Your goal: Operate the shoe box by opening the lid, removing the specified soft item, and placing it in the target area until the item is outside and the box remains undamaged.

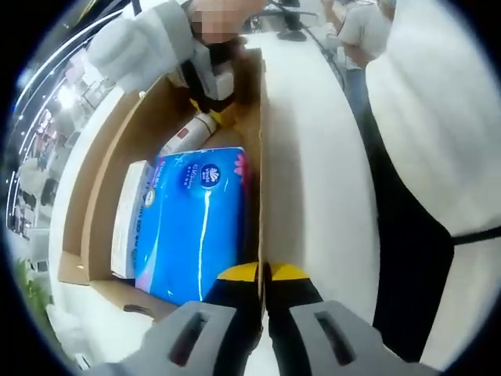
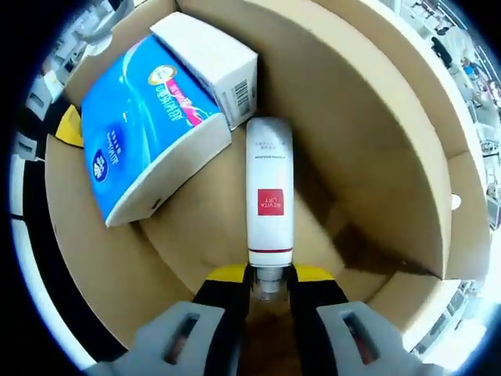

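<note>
Tube (image 2: 268,196) neck sits clamped between right gripper (image 2: 268,276) jaws.

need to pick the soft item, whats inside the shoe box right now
Inside the shoe box: a blue tissue pack, a white carton beside it, and a white tube held by the right gripper. Anything under the pack is hidden.
</note>
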Action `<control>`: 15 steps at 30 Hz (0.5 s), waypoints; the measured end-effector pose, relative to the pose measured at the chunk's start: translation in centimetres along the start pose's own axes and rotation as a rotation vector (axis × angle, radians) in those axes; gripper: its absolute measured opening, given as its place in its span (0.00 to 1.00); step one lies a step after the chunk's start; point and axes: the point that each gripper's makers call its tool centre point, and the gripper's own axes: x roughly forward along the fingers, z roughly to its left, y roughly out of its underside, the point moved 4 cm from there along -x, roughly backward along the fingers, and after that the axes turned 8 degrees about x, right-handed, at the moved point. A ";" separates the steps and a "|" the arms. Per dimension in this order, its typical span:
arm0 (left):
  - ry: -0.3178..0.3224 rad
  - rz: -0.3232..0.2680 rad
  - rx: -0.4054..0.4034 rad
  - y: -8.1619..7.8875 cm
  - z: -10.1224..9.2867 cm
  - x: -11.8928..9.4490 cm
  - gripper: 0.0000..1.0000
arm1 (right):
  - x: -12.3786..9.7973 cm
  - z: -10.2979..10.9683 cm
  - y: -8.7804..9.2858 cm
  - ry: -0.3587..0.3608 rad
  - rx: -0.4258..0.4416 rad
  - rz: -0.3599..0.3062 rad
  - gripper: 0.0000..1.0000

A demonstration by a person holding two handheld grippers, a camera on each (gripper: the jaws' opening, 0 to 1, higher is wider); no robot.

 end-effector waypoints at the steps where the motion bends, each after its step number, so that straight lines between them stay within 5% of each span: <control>1: 0.001 0.001 0.000 0.0 0.0 0.0 0.02 | 0.0 0.1 0.0 0.033 -0.012 -0.012 0.18; 5: 0.000 0.002 0.000 0.0 0.0 0.0 0.02 | -0.2 0.2 -0.4 0.074 -0.187 -0.030 0.18; 10: 0.001 0.003 0.000 0.0 0.0 0.0 0.02 | -1.4 0.1 0.0 0.087 -0.107 -0.092 0.17; 15: 0.000 0.002 -0.006 0.1 0.1 0.0 0.02 | -5.2 -1.0 0.5 0.083 0.018 -0.180 0.17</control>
